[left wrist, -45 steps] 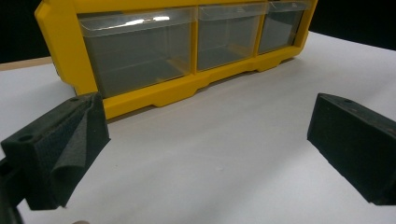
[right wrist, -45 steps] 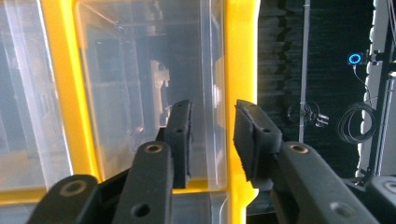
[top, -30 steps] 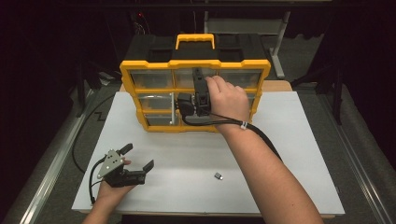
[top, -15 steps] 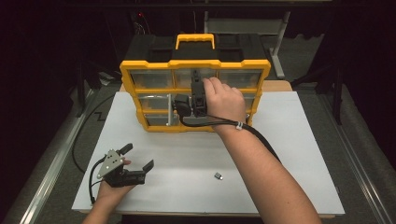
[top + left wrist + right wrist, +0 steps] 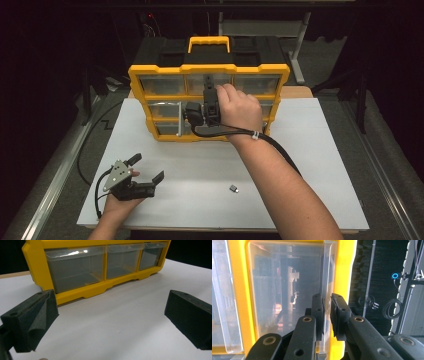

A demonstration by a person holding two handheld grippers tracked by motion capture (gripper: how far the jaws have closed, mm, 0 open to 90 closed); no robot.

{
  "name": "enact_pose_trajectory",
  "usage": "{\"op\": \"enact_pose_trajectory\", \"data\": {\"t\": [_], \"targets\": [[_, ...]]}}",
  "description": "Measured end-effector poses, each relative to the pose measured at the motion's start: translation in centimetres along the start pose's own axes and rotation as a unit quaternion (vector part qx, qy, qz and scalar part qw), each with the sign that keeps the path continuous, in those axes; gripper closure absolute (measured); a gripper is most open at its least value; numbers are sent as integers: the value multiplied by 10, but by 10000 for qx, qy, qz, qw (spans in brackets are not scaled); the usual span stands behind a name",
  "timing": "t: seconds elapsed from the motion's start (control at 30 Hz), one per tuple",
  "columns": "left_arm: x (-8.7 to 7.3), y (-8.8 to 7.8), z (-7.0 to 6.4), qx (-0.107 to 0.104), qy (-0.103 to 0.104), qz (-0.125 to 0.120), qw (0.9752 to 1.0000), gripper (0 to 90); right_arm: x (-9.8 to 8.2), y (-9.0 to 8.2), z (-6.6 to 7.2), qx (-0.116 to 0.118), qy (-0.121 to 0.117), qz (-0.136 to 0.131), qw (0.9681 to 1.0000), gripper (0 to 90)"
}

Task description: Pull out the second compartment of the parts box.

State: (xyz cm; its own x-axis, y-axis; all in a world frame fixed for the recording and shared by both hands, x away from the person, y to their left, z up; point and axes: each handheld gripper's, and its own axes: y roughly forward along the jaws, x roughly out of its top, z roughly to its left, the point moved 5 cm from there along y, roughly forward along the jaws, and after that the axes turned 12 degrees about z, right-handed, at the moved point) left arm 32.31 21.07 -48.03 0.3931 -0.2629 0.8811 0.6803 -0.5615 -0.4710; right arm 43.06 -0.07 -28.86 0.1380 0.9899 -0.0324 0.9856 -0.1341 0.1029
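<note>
Yellow organiser with clear drawers stands upright on white worktop; right claw pinches a drawer's clear rim; left claw gapes before it.

At the top centre of the high view the organizer stands on the table, my right gripper against its front, my left gripper lower left, a small part lower centre.

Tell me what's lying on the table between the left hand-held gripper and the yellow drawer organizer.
Nothing: in the left gripper view, bare white table runs from the open left hand-held gripper to the yellow drawer organizer.
</note>
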Motion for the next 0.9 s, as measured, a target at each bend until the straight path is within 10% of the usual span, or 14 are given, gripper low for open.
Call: {"op": "enact_pose_trajectory", "data": {"t": [0.63, 0.9], "targets": [[1, 1, -1, 6, -4, -32, 10000, 2, -5, -23, -4, 105, -34, -123, 9999, 813], [1, 1, -1, 4, 13, -21, 10000, 2, -6, -32, -8, 310, 22, -261, 9992, 612]]}}
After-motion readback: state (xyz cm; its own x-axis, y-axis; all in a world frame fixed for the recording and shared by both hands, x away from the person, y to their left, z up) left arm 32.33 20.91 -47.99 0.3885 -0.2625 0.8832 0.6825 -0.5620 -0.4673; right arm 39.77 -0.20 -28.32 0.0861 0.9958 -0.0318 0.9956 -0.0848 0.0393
